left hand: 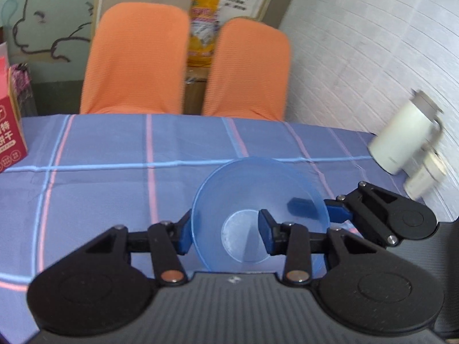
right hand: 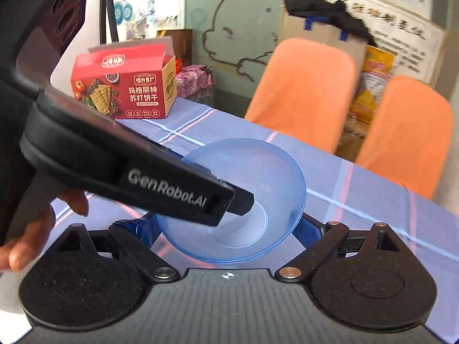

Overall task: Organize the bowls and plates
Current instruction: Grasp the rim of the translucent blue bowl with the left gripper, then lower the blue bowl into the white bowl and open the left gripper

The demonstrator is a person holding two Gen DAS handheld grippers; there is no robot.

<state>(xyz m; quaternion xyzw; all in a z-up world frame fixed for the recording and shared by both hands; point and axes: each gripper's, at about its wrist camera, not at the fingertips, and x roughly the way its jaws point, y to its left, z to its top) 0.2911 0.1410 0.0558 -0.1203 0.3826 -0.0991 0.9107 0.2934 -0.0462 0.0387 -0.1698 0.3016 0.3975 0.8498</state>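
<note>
From the left wrist view, we see our left tool (left hand: 225, 233) with its two blue-padded fingers straddling the near-left wall of a translucent blue plastic bowl (left hand: 259, 197): one finger sits outside the rim, the other inside the bowl, and they appear to pinch the wall between them. The bowl sits at the middle of a worktop (left hand: 114, 189) covered in a blue-purple cloth with pink and pale blue lines. Our right tool (left hand: 330, 207) reaches in from the right, one blue pad inside the bowl and one outside its right rim. A white lidded jug (left hand: 401, 137) stands at the far right by a white tiled wall. Two orange chair backs (left hand: 137, 57) rise behind the worktop, and a red cardboard box (left hand: 11, 137) shows at the left edge.

From the right wrist view, our right tool (right hand: 226, 229) has its fingers spread wide, with the bowl (right hand: 258, 172) between them; we cannot tell whether they press it. The left tool's black body (right hand: 129, 172) crosses over the bowl's left side, held by a hand (right hand: 34, 229). The red cracker box (right hand: 123, 86) stands at the worktop's far left.
</note>
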